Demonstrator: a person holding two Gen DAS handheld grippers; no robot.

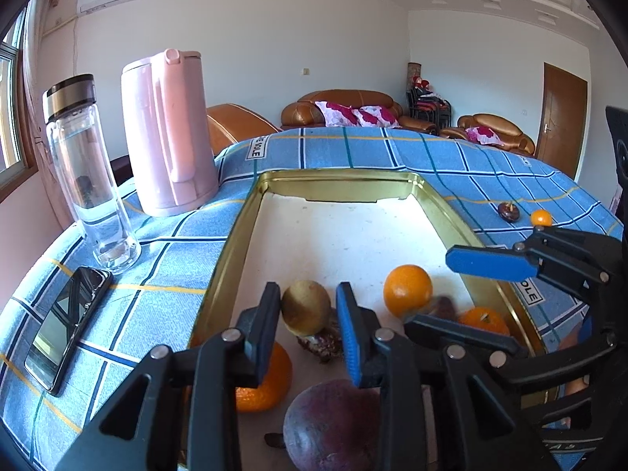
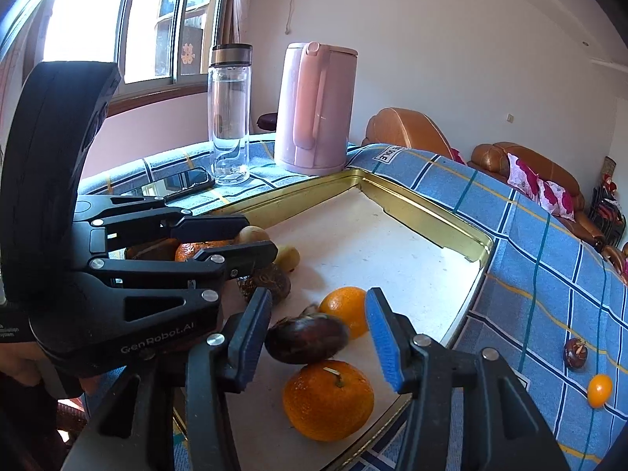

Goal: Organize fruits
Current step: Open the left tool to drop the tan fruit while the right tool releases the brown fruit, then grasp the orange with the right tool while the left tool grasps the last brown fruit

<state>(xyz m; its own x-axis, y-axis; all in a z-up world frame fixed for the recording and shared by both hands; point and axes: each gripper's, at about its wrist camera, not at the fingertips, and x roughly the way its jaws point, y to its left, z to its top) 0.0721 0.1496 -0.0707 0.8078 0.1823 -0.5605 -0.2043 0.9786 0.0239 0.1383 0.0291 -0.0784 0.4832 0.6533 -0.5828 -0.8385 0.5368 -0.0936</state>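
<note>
A gold tray [image 1: 235, 243] with a white floor lies on the blue checked cloth. My left gripper [image 1: 310, 314] is open around a yellow-brown kiwi [image 1: 306, 308], which rests on a dark fruit; a slit shows at the blue pad. My right gripper [image 2: 318, 333] is open around a blurred dark chestnut [image 2: 306, 339], just above an orange [image 2: 327, 400], with a gap at its right pad. Another orange [image 2: 345, 308] sits behind. A purple fruit [image 1: 333, 428] lies low in the left wrist view. On the cloth lie a chestnut [image 2: 575, 352] and a small orange fruit [image 2: 599, 390].
A pink kettle [image 1: 168, 133], a glass bottle [image 1: 84, 172] and a phone [image 1: 66, 329] stand left of the tray. Both grippers crowd the tray's near end, the left gripper [image 2: 259, 235] close beside the right. Brown sofas stand behind the table.
</note>
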